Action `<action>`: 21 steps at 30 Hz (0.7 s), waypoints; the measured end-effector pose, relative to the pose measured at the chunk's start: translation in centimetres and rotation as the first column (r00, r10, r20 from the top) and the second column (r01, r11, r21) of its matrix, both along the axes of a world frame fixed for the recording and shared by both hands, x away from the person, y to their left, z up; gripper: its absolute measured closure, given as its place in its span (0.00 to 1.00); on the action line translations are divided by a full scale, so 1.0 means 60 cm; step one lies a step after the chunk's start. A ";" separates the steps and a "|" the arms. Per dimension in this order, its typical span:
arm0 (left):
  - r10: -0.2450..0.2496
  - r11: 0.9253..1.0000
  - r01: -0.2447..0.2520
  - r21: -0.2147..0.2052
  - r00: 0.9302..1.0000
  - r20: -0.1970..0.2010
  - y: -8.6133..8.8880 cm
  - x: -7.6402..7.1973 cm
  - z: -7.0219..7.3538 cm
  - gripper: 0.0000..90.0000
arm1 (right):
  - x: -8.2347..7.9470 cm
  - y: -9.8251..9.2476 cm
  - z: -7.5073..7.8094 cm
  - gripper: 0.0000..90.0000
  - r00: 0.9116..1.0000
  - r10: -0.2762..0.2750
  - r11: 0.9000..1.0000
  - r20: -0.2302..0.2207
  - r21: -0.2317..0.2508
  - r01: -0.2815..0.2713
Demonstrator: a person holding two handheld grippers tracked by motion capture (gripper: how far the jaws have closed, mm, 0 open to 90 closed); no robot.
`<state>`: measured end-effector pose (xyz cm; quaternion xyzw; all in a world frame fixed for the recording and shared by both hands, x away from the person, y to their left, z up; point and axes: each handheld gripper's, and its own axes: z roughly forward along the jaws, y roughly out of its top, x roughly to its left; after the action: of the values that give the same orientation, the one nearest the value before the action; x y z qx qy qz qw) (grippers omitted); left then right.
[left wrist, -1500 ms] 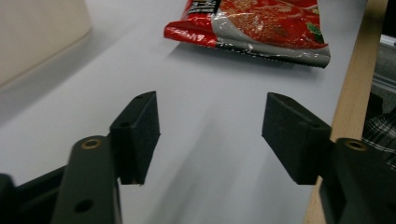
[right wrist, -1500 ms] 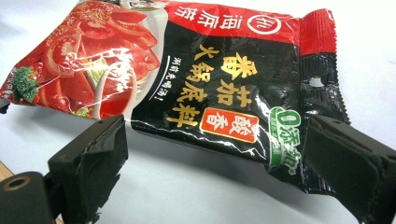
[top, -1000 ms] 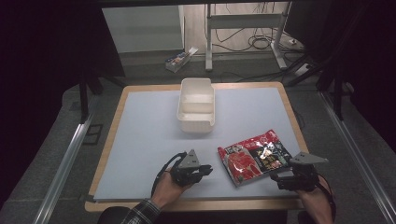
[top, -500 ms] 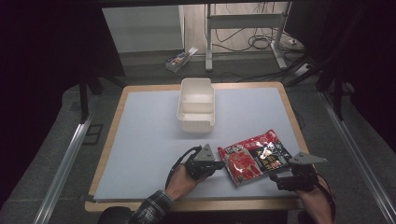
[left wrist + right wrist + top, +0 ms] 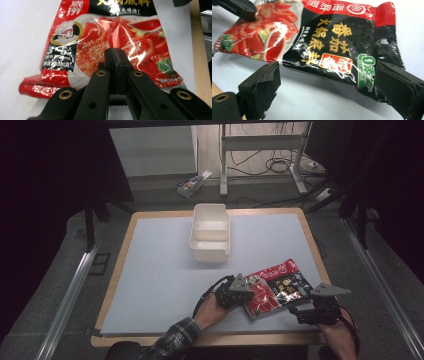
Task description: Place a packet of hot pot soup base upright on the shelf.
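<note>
This looks like a lab or recording studio set up for manipulation trials. A wooden-edged table (image 5: 307, 227) covered with a pale blue-white sheet stands on grey carpeted floor (image 5: 385, 300), walled in by black curtains (image 5: 45, 175). Metal rails (image 5: 67, 292) run along the floor on both sides. Behind the table, loose black cables (image 5: 280, 165) lie around the white metal legs of a stand (image 5: 223, 165), beside a small cardboard box (image 5: 192, 183) on the floor.
</note>
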<state>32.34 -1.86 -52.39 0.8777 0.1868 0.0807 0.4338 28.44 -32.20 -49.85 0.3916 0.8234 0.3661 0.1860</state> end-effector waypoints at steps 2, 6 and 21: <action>0.010 1.000 -0.011 -0.013 1.000 -0.015 0.004 0.000 -0.005 1.00 | 0.000 0.001 0.000 0.08 1.000 0.004 1.000 0.000 -0.001 -0.004; 0.025 0.999 -0.026 -0.042 0.999 -0.037 0.010 -0.002 -0.011 1.00 | -0.003 0.006 0.001 0.09 1.000 0.026 1.000 -0.014 -0.013 -0.026; 0.046 0.998 -0.049 -0.036 0.997 -0.068 0.026 -0.012 -0.023 1.00 | -0.017 0.008 0.009 0.09 0.996 0.062 0.998 -0.069 -0.004 -0.063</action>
<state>31.62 -0.30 -53.76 0.8670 0.2235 0.0580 0.4416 27.42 -31.71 -49.30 0.3775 0.8423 0.3555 0.1471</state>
